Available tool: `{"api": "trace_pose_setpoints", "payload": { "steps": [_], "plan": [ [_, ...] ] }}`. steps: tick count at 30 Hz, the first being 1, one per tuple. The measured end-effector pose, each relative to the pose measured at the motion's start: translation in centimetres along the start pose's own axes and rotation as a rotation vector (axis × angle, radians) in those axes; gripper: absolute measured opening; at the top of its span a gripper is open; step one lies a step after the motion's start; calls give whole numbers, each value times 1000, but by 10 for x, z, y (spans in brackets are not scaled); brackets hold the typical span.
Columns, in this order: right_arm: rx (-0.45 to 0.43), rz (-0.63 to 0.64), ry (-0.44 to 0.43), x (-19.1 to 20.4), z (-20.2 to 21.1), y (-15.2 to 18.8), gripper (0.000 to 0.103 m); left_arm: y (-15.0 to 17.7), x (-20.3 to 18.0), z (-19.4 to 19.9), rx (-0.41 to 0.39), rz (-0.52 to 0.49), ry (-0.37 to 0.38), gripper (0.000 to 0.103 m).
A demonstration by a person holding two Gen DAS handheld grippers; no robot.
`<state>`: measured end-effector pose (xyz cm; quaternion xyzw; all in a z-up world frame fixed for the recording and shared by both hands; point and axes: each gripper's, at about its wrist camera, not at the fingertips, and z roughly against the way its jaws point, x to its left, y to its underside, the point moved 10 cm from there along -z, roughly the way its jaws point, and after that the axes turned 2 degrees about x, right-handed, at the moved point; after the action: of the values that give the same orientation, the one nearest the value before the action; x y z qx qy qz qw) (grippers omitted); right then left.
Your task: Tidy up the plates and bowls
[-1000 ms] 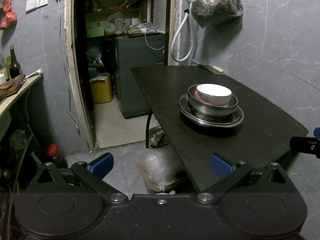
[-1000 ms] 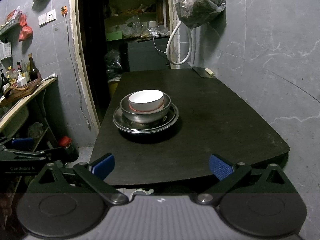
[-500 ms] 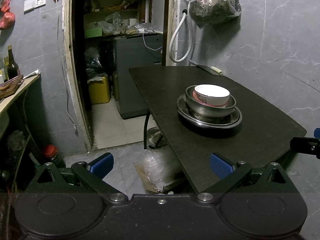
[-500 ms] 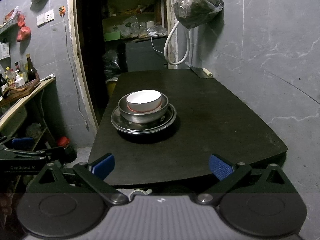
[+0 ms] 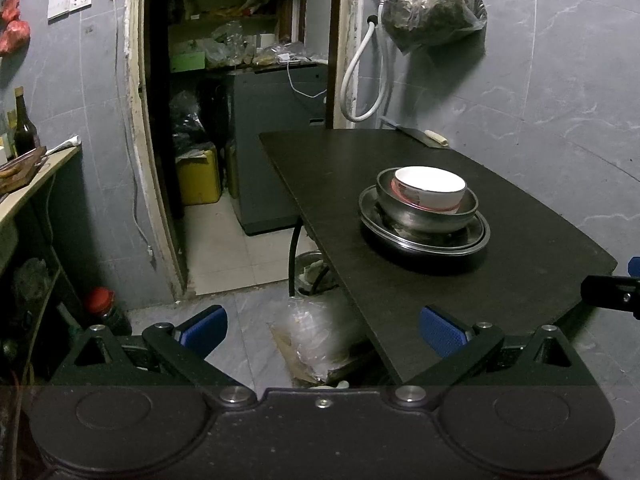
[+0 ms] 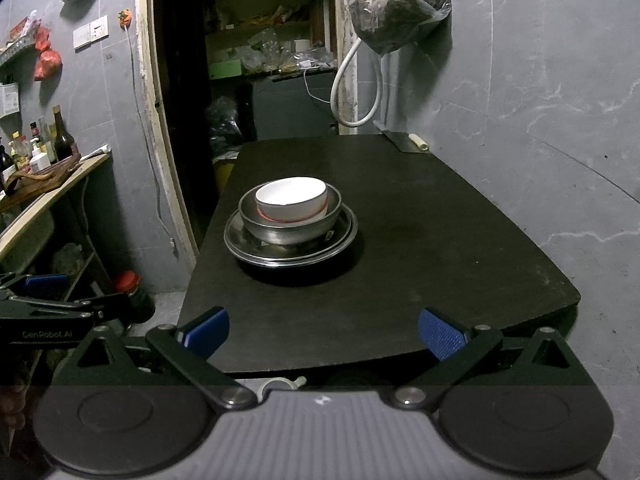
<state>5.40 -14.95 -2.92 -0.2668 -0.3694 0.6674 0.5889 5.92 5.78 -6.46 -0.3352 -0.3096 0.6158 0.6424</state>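
Black linkage claw [image 6: 322,330], blue ribbed pads [image 6: 442,338], silver screws

L gripper [image 5: 322,330] & R gripper [image 6: 324,332]: both wide open, level, holding nothing.

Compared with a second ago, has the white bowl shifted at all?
No. The white bowl sits nested in the steel bowl, at the same distance from the knife at the far corner of the table as before.

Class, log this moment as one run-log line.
white ceramic bowl nested in steel bowl on steel plates | left gripper open, empty | right gripper open, empty
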Motion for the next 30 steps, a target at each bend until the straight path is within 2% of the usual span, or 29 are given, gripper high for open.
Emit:
{"api": "trace_pose_setpoints", "payload": {
  "steps": [30],
  "plan": [
    [-4, -5, 12, 3, 0, 2, 103, -1, 4, -6, -1, -8, 21, 102]
  ]
}}
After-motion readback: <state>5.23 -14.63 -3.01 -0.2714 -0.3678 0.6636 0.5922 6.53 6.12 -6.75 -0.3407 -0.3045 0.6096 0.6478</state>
